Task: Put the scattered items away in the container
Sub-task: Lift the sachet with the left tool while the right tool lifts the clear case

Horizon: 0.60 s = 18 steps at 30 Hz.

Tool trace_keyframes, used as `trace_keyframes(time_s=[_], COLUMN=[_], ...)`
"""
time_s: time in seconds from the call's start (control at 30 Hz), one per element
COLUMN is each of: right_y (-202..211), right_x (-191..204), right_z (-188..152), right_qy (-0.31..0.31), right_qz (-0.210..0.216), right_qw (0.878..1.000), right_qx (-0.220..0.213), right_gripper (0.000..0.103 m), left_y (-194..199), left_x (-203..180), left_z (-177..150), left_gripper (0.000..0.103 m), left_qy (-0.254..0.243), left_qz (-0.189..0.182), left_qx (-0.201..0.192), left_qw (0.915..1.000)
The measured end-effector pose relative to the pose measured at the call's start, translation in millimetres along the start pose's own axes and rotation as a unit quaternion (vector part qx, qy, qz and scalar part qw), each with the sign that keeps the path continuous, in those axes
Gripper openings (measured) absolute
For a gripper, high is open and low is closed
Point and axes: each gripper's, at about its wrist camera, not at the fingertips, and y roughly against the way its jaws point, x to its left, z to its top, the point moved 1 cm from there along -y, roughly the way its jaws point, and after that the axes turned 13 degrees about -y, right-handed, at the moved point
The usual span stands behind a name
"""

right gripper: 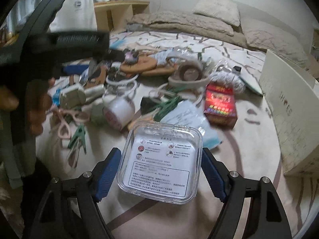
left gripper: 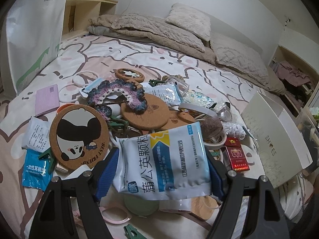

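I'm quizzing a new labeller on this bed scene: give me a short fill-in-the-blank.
1. The left tool grips a white and ___ sachet.
2. The right tool grips a clear plastic ___ with a printed label.
3. The round cork coaster shows a ___.

Missing: blue; box; panda

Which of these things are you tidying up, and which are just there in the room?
Being tidied:
- blue-and-white sachet, clamped in the left gripper
- clear plastic case, clamped in the right gripper
- panda coaster
- red packet
- white shoe box, probably the container

Just there:
- pillows
- beige blanket
- white bag
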Motion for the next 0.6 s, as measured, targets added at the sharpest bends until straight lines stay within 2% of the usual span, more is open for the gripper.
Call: trace_keyframes(time_s=[0.6], right_y=[13.3], right_x=[-24.9], right_z=[67.9], right_qy=[-0.018], right_qz=[-0.003], right_qw=[0.998], right_qx=[-0.065], right_gripper=[0.081], left_y=[3.7], left_x=[-1.9], left_z=[4.1], left_gripper=[0.079], left_qy=[-0.016], left_qz=[0.011], left_qx=[-0.01], left_qw=[0.9998])
